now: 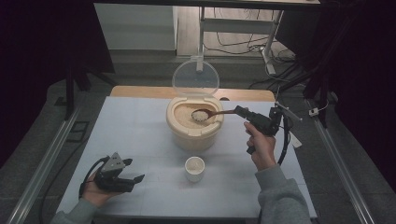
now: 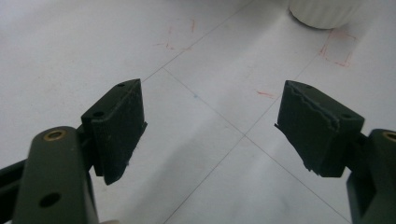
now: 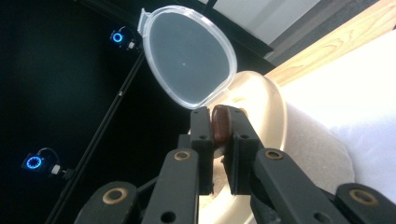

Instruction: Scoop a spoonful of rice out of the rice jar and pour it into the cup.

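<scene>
From the high view, your right gripper [image 1: 241, 111] clamps the wooden spoon [image 1: 209, 113], its bowl heaped with rice over the open rice bin [image 1: 194, 125], ready to carry to the small cup [image 1: 194, 168] in front.

Left gripper view: your left gripper [image 2: 210, 123] rests wide open, empty, beside the cup [image 2: 324, 11].

Right gripper view: the jaws pinch the spoon handle [image 3: 220, 123], the bin's lid [image 3: 187, 55] upright behind it.

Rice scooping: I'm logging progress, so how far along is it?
Done: the rice bin's lid stands open. In hand: the right tool grips the wooden spoon, its bowl heaped with rice above the bin. Left: carrying it to the white cup, whose contents I cannot tell. The left tool rests open.
</scene>
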`<state>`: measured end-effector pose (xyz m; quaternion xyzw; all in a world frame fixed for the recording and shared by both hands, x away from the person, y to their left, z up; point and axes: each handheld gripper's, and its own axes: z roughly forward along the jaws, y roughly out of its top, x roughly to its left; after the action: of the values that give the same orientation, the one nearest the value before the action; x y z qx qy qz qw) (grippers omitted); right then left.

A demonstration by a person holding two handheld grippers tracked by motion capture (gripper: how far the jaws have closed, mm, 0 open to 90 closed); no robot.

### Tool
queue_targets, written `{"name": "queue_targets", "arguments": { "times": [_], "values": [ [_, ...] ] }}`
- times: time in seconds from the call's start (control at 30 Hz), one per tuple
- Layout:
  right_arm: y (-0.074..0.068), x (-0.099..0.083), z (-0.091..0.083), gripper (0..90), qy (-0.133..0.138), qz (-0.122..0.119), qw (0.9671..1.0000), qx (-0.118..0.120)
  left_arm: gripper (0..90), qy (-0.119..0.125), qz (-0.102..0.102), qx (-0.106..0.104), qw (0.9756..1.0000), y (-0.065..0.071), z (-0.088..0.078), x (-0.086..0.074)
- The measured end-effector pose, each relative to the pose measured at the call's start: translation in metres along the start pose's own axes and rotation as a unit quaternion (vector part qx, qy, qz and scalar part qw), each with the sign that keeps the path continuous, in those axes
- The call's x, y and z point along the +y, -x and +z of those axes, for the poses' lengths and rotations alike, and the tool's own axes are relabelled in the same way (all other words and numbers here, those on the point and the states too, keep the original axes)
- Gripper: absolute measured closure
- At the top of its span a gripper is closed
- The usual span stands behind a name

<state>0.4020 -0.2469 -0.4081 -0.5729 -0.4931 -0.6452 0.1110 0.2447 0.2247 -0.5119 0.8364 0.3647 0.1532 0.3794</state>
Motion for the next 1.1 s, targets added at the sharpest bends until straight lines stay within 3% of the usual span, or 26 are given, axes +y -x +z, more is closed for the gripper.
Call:
{"name": "queue_targets", "arguments": {
  "times": [0.27,0.5,0.8,1.1],
  "values": [
    [-0.006,-0.002,-0.004,82.6,-0.005,-0.005,0.9999,0.011,22.8,-0.001,0.002,0.000,1.0000,0.000,0.000,0.000],
    [-0.009,-0.007,-0.014,82.5,-0.023,0.006,0.9992,0.030,22.8,-0.002,0.006,0.000,1.0000,0.001,0.000,0.001],
    [-0.005,-0.027,-0.034,82.5,-0.053,0.010,0.9977,0.039,22.7,-0.004,0.005,0.000,1.0000,0.001,0.001,0.001],
    [0.002,-0.048,-0.042,82.5,-0.087,0.004,0.9953,0.041,22.5,-0.008,0.005,0.000,1.0000,0.001,0.003,0.001]
  ]
}}
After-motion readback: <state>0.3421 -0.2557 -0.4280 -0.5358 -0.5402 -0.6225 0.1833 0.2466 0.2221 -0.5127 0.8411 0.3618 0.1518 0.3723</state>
